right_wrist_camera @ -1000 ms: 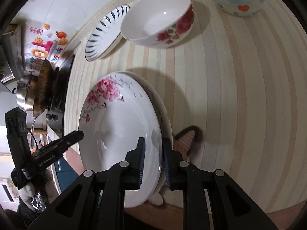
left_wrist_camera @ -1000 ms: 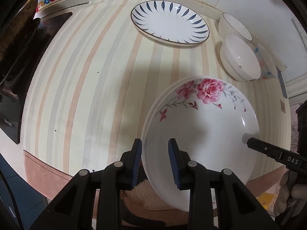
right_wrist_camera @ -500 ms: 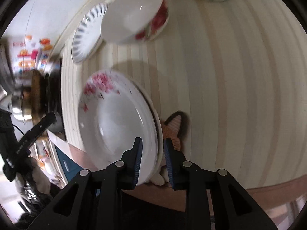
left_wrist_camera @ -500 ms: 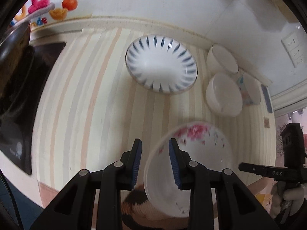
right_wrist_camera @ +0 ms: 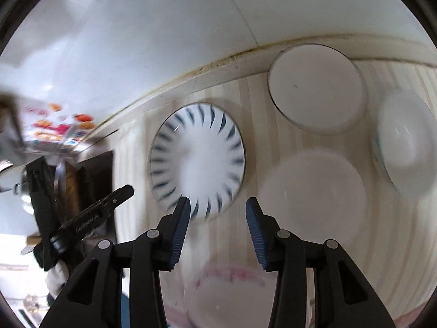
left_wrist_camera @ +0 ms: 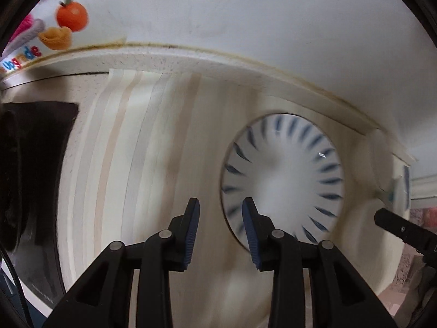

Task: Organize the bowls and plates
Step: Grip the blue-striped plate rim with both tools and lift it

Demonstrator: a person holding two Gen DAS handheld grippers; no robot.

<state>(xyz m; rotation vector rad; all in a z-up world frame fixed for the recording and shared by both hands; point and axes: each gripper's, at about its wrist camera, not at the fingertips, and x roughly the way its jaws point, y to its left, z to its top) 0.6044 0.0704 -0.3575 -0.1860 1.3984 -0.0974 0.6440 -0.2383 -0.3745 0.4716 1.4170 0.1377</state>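
Observation:
A white plate with blue rim strokes (left_wrist_camera: 282,183) lies on the striped mat near the back wall; it also shows in the right wrist view (right_wrist_camera: 198,161). My left gripper (left_wrist_camera: 220,222) is open and empty, just left of that plate's near edge. My right gripper (right_wrist_camera: 217,218) is open and empty, above the mat between the blue plate and a blurred white bowl (right_wrist_camera: 314,196). The rose-patterned plate (right_wrist_camera: 229,292) lies blurred below the right gripper. Two more white bowls (right_wrist_camera: 316,87) (right_wrist_camera: 407,147) sit at the back right.
A black cooktop (left_wrist_camera: 32,164) lies at the left of the striped mat (left_wrist_camera: 131,164). A colourful fruit sticker (left_wrist_camera: 54,30) is on the back wall. The other gripper's black tip (left_wrist_camera: 401,229) shows at the right of the left wrist view.
Both grippers let go of the rose plate, opened and swung up and forward toward the blue-striped plate. The rose plate now lies below the right gripper.

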